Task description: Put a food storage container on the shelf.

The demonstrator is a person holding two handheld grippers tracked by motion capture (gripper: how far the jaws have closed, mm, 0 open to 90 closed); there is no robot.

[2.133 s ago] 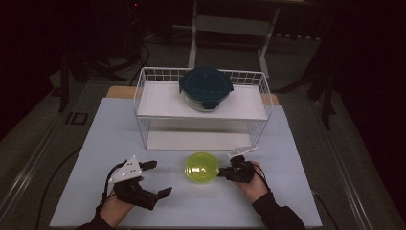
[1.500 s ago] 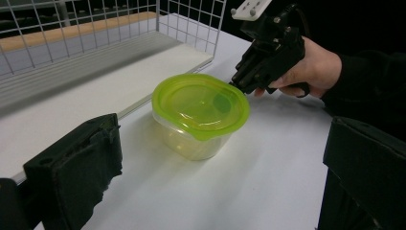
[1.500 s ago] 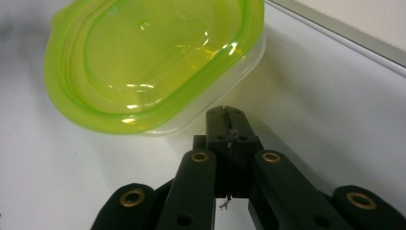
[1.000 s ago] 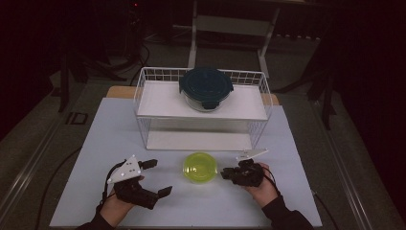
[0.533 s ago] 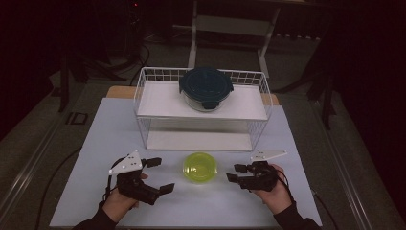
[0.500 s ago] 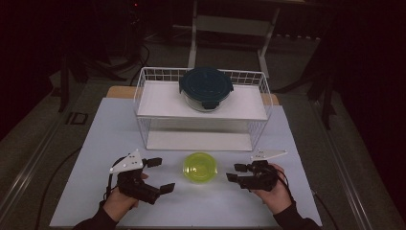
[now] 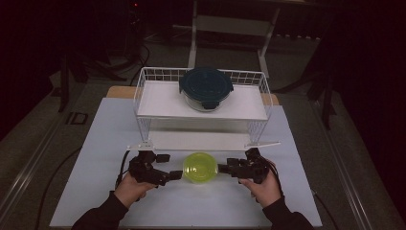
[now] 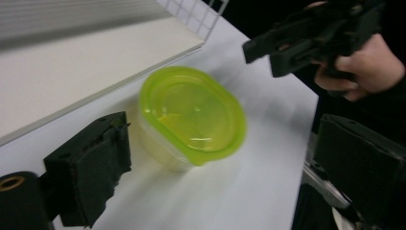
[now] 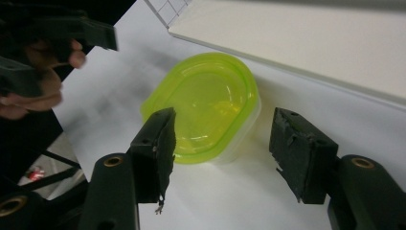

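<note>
both grippers low, facing inward, left [image 7: 176,174] and right [image 7: 221,168] fingers seemingly parted

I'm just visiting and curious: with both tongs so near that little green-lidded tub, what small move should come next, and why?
Probably ease both tongs inward until their pads meet the tub. The left tongs and right tongs flank it, both open, not touching it. It sits on the table in front of the wire rack.

White table [image 7: 110,143], white wire rack [image 7: 143,91] standing at its far middle, dark-lidded round container [image 7: 206,87] on rack's upper shelf, small container with yellow-green lid [image 7: 200,167] on table just before rack
</note>
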